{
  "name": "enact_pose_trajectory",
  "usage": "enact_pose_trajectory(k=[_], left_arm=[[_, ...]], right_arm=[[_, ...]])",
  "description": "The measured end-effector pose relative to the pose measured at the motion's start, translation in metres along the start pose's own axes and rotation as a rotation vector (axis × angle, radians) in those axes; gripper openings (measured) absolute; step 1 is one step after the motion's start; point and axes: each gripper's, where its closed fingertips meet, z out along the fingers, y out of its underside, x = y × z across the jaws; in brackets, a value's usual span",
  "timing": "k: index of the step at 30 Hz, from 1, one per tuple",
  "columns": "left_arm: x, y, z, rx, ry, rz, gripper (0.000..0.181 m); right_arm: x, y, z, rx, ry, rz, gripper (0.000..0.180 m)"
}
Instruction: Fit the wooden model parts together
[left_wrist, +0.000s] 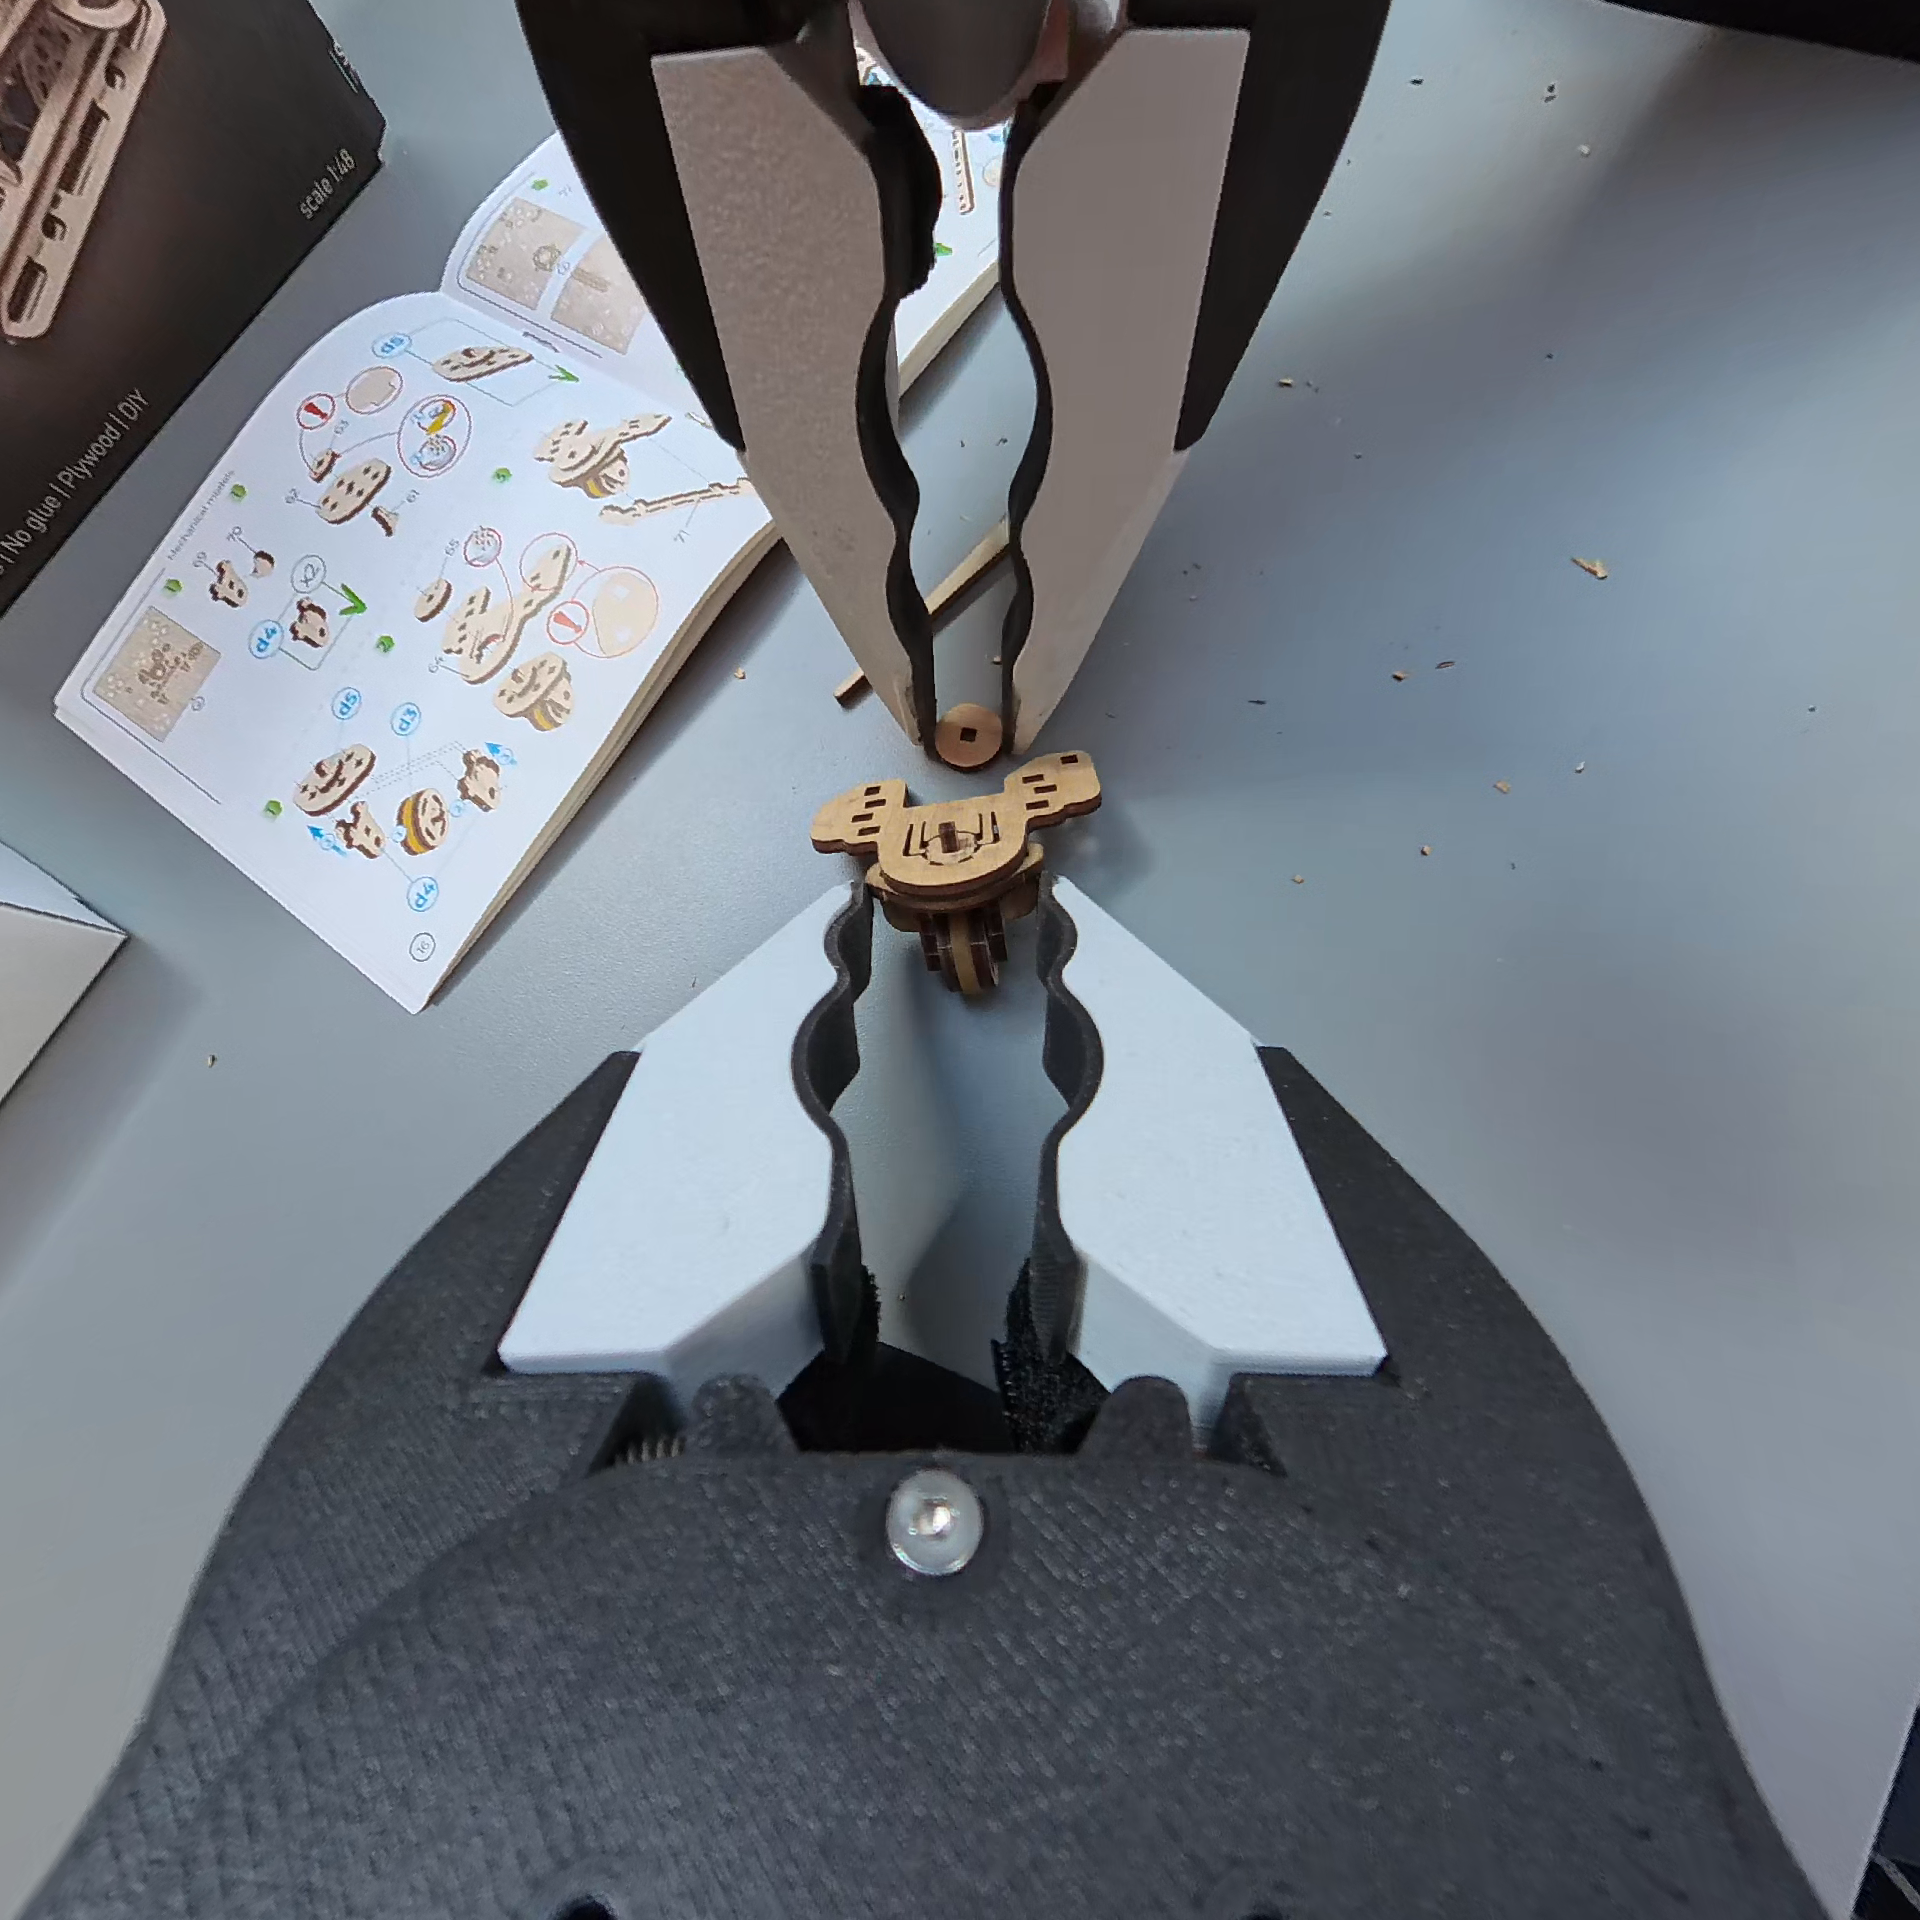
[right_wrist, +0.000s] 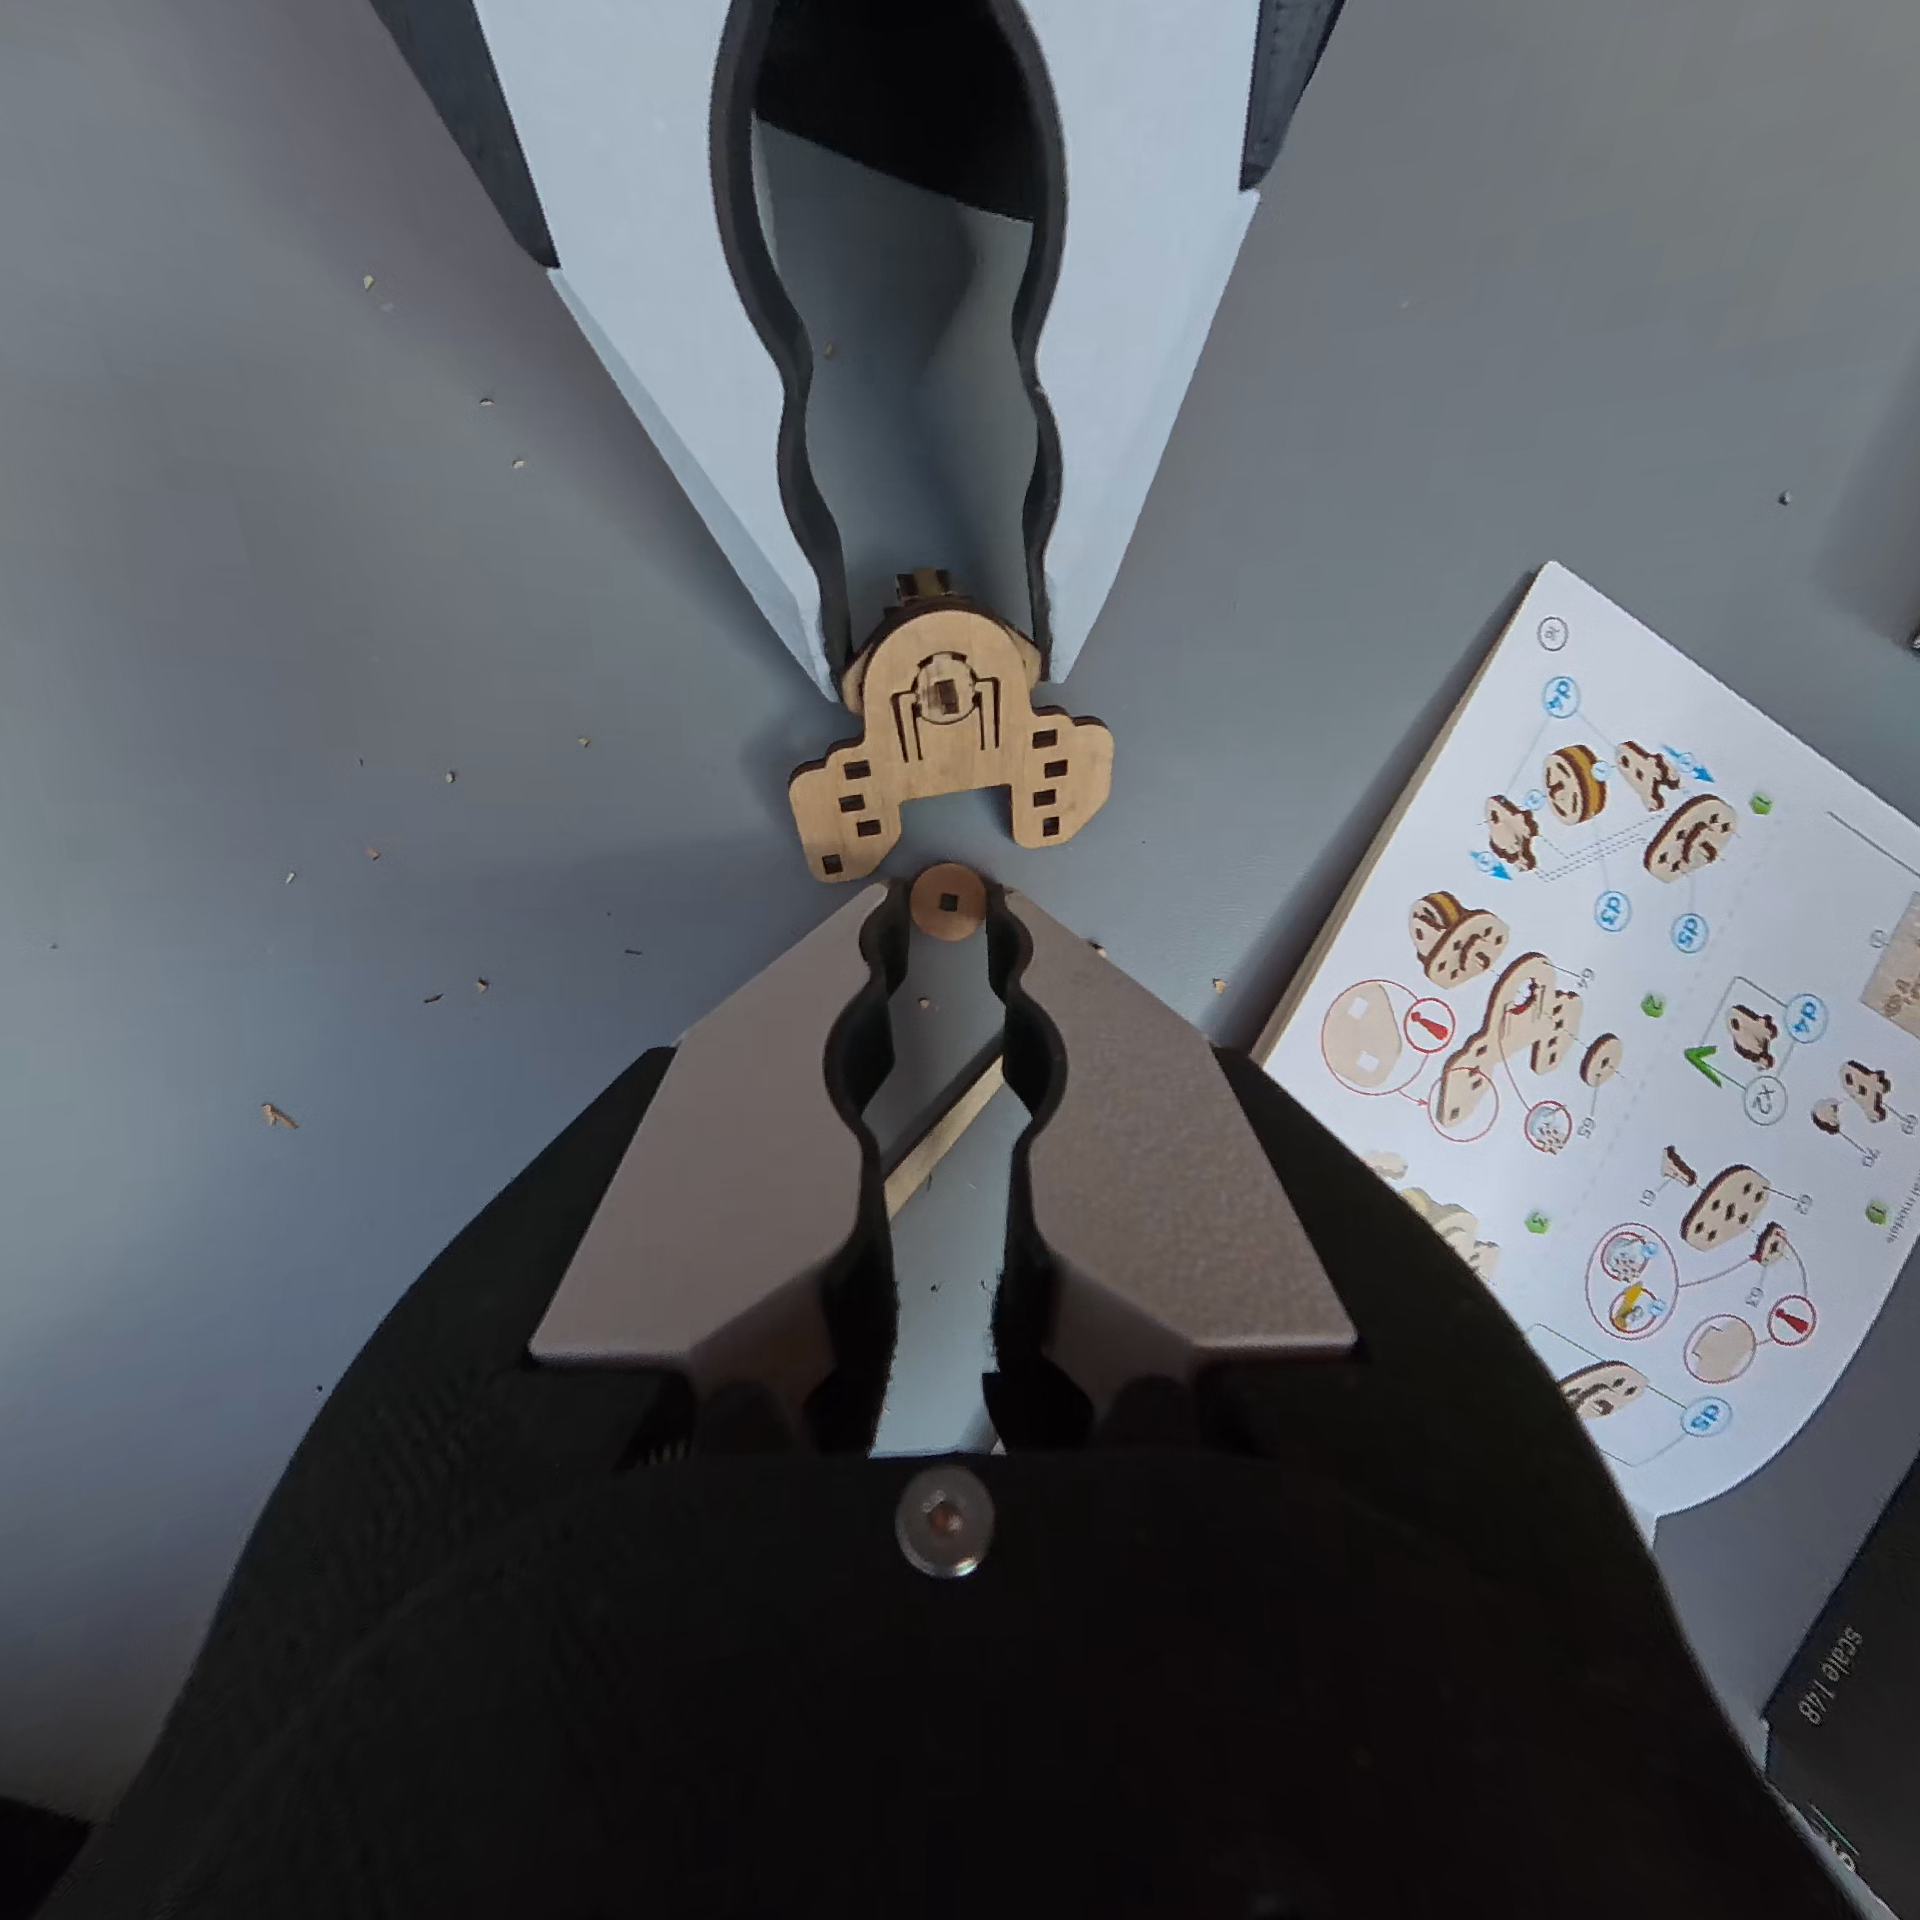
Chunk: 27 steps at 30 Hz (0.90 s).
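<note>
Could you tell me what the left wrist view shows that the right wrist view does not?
Only the left wrist view shows the assembly's layered stem hanging between the left gripper's fingers. Only the right wrist view shows the arms' square slots face-on. Both show the right gripper pinching the small disc, the booklet, and the grey table.

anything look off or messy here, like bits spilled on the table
Small wood crumbs lie scattered over the grey table, most likely debris from the kit. A thin wooden stick lies loose under the right gripper. The pieces both grippers hold look intact.
</note>
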Motion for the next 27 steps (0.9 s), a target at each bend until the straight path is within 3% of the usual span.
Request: enact_pose_trajectory(k=[12, 19, 27], left_arm=[[0.001, 0.005, 0.004, -0.039, -0.006, 0.012, 0.028], [0.0, 0.007, 0.005, -0.052, -0.011, 0.008, 0.028], [0.0, 0.007, 0.005, -0.053, -0.017, 0.018, 0.027]], right_arm=[[0.0, 0.001, 0.0, -0.034, 0.011, 0.034, 0.013], [0.002, 0.003, -0.007, 0.038, 0.095, -0.024, 0.013], [-0.006, -0.048, -0.045, 0.458, 0.099, -0.093, 0.013]])
